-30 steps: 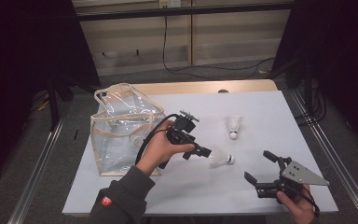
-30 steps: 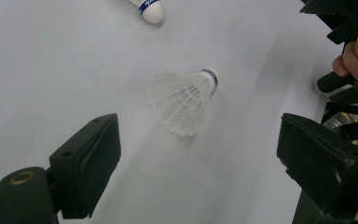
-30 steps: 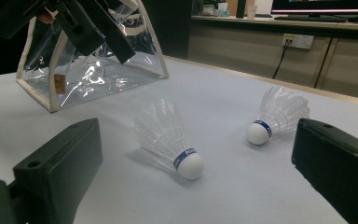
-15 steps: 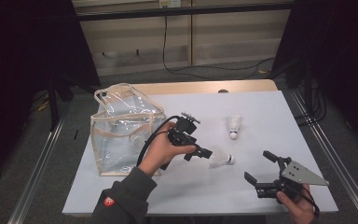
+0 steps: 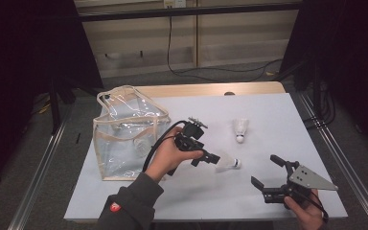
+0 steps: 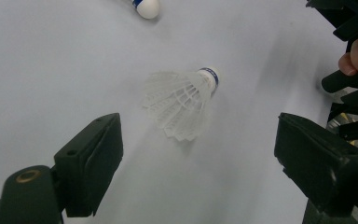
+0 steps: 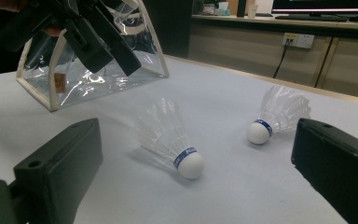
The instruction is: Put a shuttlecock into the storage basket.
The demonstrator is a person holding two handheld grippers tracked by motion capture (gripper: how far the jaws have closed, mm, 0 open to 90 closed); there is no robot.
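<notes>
A white shuttlecock [image 5: 227, 164] lies on its side mid-table, cork pointing right. My left gripper [image 5: 206, 153] hovers just left of it, open and empty. In the left gripper view the shuttlecock [image 6: 182, 105] lies ahead of the left gripper [image 6: 200, 154], beyond its wide-apart jaws. A second shuttlecock [image 5: 240, 128] lies farther back. My right gripper [image 5: 267, 171] rests near the front right edge, open and empty. In the right gripper view, the right gripper [image 7: 196, 163] faces both the near shuttlecock [image 7: 168, 135] and the far shuttlecock [image 7: 279, 112], with the left gripper [image 7: 98, 42] above them.
A clear plastic bag [image 5: 129, 139] with beige trim stands open-topped at the table's left; a cable from the left gripper trails beside it. The white table [image 5: 287, 110] ends close behind the right gripper. A dark frame and rails surround the table.
My left gripper has shifted slightly right, closer to the lying shuttlecock. The right gripper and both shuttlecocks have stayed put.
</notes>
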